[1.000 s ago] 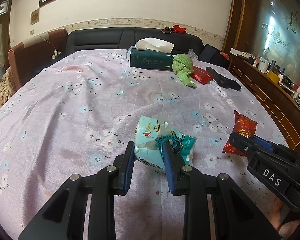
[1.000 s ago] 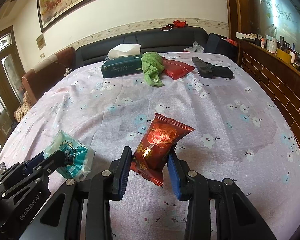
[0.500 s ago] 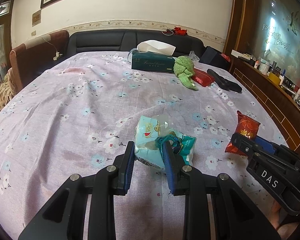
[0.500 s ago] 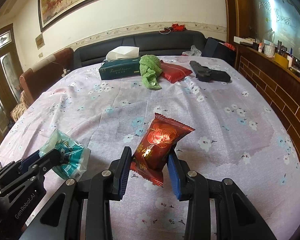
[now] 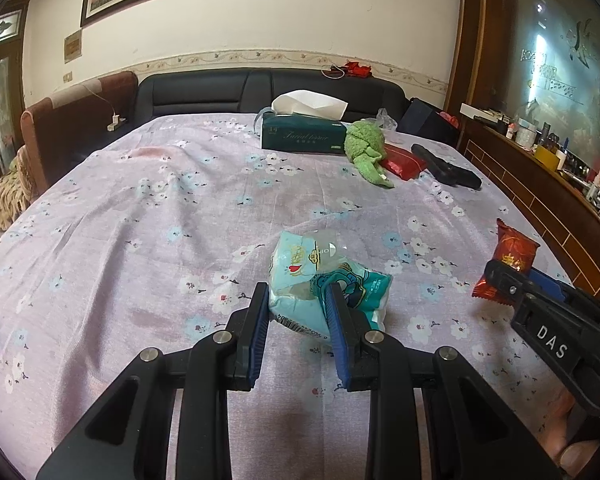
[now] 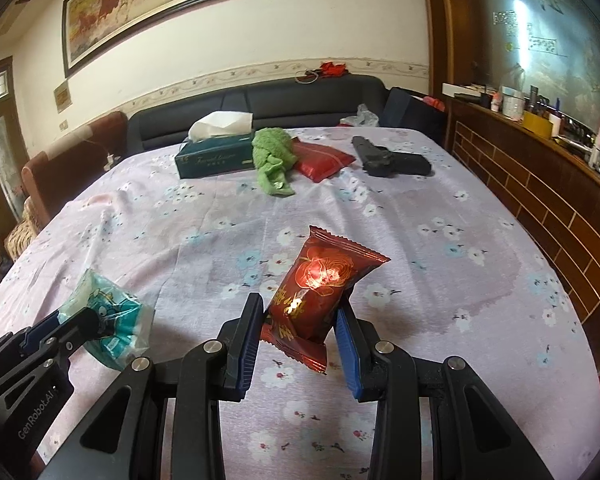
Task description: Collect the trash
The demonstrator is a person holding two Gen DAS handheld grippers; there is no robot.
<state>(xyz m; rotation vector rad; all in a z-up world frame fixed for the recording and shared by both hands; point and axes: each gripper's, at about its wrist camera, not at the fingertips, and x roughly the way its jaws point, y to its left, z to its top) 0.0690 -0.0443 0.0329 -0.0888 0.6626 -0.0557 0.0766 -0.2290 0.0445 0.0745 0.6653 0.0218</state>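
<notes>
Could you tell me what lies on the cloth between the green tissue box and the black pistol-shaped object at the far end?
A crumpled green towel and a red packet lie between the tissue box and the black object, towel overlapping the packet; both wrist views show it.

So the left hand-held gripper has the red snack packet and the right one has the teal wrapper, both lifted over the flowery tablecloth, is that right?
Not quite: the items are swapped. The left wrist view shows the left hand-held gripper clamped on the teal wrapper, and the right wrist view shows the right hand-held gripper clamped on the red snack packet. Both are over the flowery tablecloth.
</notes>
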